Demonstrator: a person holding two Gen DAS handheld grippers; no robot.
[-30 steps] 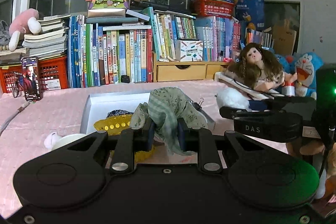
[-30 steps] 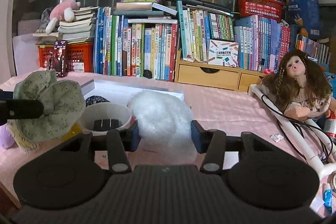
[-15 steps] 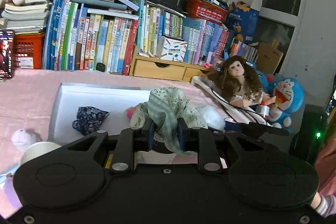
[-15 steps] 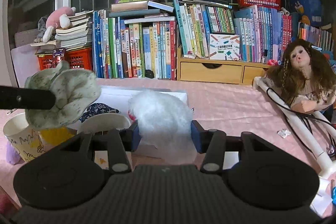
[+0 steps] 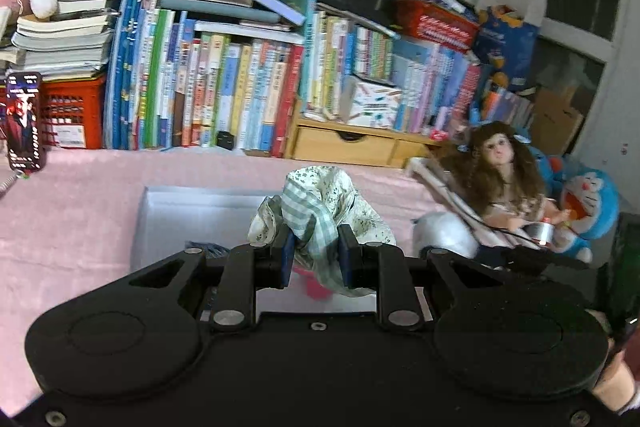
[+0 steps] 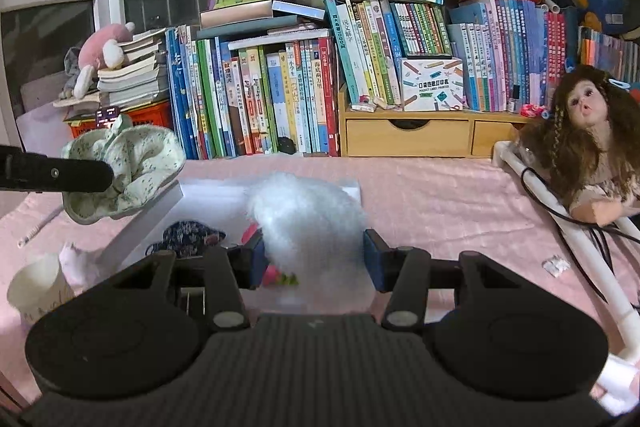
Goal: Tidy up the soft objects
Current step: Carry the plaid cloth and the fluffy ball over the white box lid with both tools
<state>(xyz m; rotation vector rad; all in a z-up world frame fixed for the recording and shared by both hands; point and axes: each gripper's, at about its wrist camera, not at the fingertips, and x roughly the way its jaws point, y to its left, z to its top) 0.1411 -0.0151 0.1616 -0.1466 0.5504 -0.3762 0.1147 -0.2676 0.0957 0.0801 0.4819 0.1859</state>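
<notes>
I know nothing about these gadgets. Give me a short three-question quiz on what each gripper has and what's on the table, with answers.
1. True or false: the left gripper is shut on a green patterned cloth.
2. What is between the fingers of the right gripper? A) a doll B) white fluffy stuffing C) a paper cup
3. Fill in: the dark floral fabric piece lies inside the shallow white ____.

Key:
1. True; the cloth is pinched between the pads and bunches above them.
2. B, the white fluffy stuffing. The doll sits at the table's right side, and the paper cup stands at the near left.
3. box.
</notes>
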